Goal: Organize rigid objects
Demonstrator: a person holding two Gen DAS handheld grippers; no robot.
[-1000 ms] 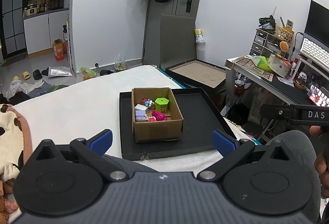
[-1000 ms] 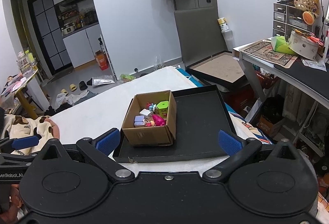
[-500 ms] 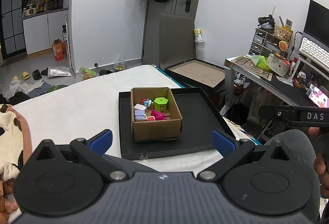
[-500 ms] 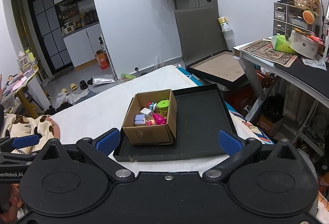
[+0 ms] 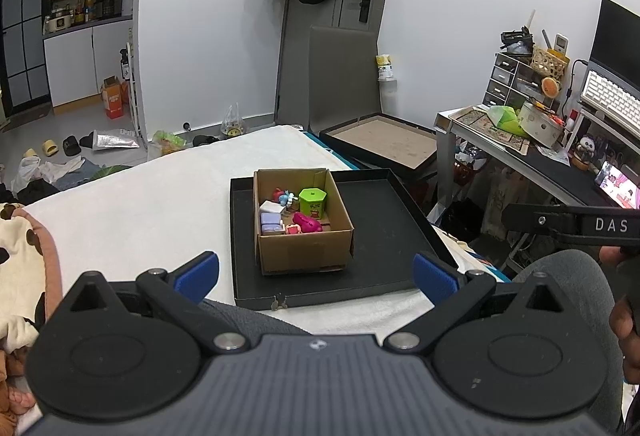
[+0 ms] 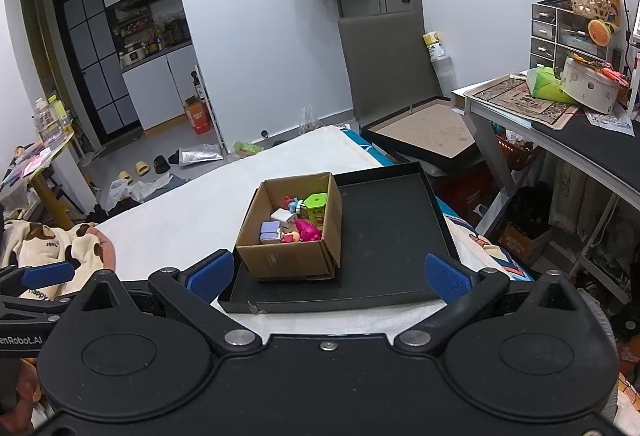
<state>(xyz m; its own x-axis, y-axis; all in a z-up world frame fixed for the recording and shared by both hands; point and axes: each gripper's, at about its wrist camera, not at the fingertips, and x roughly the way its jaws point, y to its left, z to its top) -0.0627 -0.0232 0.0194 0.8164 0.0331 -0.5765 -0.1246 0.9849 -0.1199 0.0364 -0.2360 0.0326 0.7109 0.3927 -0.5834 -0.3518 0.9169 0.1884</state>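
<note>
Toys (image 5: 294,214) lie gathered inside an open cardboard box (image 5: 304,248), which stands on the left half of a shallow black tray (image 5: 384,236) set on a white-covered bed (image 5: 140,196). Among them are a green hexagonal container (image 5: 313,202), upright at the far right, a magenta piece (image 5: 307,223) before it, and lilac blocks (image 5: 271,222) on the left. The tray floor around the box is bare, so the rigid pieces already sit collected in one place; this fits either a finished gathering or a box waiting to be emptied and sorted onto the tray. The left gripper (image 5: 316,274) and right gripper (image 6: 326,274) both hover short of the tray's near edge, fingers (image 5: 198,272) spread wide and holding nothing, apparently held back for a clear view of the box. In the way: the box walls are tall and the pieces are packed tightly, so any reach inside would likely have to come from above. A spotted blanket (image 6: 44,240) lies to the left, a second tray (image 5: 384,144) beyond the bed, and a cluttered bench (image 6: 560,116) to the right, all well apart from the box.
</note>
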